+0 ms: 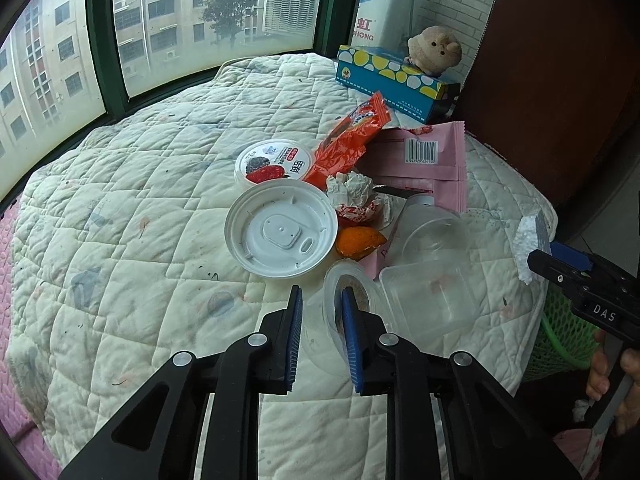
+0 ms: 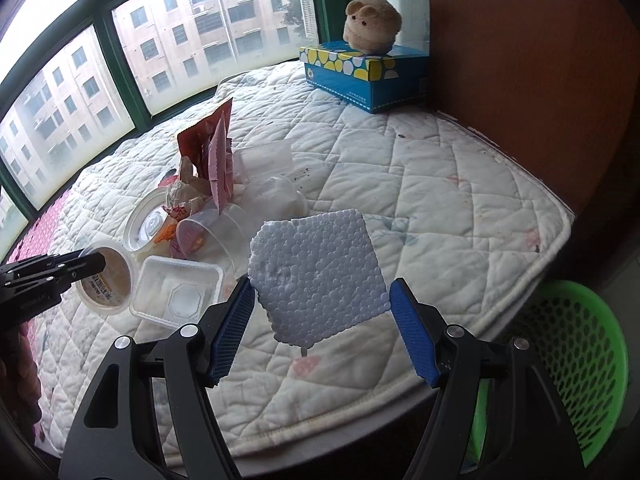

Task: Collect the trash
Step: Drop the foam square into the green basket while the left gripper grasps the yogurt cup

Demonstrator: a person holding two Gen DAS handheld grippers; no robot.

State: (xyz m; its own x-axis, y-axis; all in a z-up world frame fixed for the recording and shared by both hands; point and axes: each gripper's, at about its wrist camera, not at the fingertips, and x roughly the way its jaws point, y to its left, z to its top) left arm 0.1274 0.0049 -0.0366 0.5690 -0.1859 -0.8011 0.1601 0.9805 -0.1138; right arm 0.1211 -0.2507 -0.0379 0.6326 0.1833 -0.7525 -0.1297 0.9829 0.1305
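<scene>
My left gripper (image 1: 320,328), lower centre: jaws partly apart, straddling rim of clear cup (image 1: 348,300) lying on its side; grip not confirmed, cannot tell. My right gripper (image 2: 322,320), lower centre: fingers spread wide, foam slab (image 2: 318,276) between them, left pad (image 2: 234,328) touching slab edge, right pad clear. Trash pile mid-frame on quilt (image 1: 140,200): white lid (image 1: 280,232), yogurt lid (image 1: 272,160), orange wrapper (image 1: 348,140), pink pouch (image 1: 424,160), clear tray (image 1: 428,300). Green basket (image 2: 568,360), lower right, beside quilt edge. Tissue box (image 2: 364,76) with plush (image 2: 372,26), upper right.
</scene>
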